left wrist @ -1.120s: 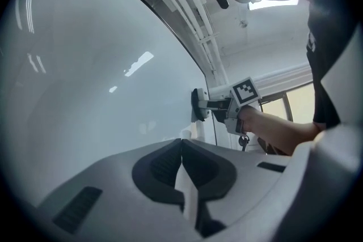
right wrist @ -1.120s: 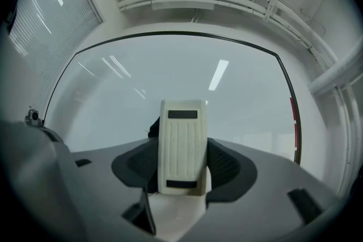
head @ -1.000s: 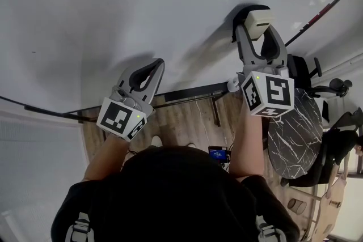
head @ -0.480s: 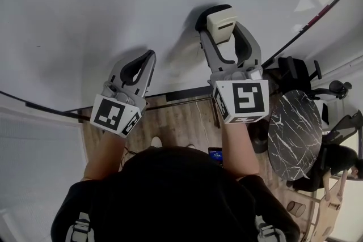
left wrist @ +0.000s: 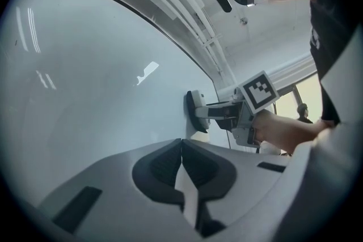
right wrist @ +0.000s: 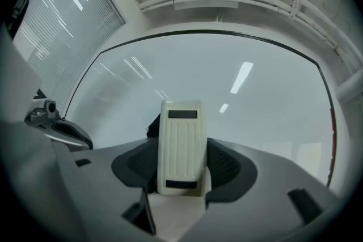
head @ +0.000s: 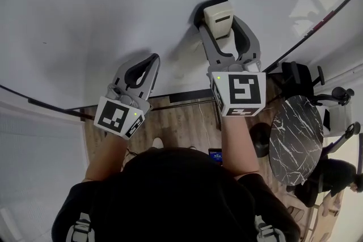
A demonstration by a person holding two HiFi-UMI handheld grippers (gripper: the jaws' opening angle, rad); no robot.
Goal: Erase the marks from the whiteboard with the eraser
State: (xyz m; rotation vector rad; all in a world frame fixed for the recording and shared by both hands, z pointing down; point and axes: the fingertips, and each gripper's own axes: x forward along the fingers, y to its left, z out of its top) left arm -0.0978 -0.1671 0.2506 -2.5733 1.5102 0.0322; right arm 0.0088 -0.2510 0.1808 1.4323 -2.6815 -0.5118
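Note:
The whiteboard [head: 102,14] fills most of the head view, and its surface looks white with only a tiny dark speck [head: 44,42] at the left. My right gripper [head: 220,22] is shut on the cream eraser [head: 218,11], whose dark pad is pressed flat on the board near its middle. The right gripper view shows the ribbed eraser [right wrist: 181,139] upright between the jaws of the right gripper [right wrist: 181,170]. My left gripper [head: 153,59] is shut and empty, close to the board's lower part, left of the eraser [left wrist: 195,111]. Its jaws [left wrist: 181,147] meet with nothing between them.
A black frame [head: 317,22] edges the board, with a dark tray [head: 187,93] along its lower edge. A round marble table [head: 295,133] and a black office chair [head: 295,73] stand at the right on wood flooring. Window blinds [right wrist: 62,14] lie left of the board.
My right gripper has carried the eraser leftward across the board from its right part toward the middle, then slightly upward. The left gripper has hardly shifted.

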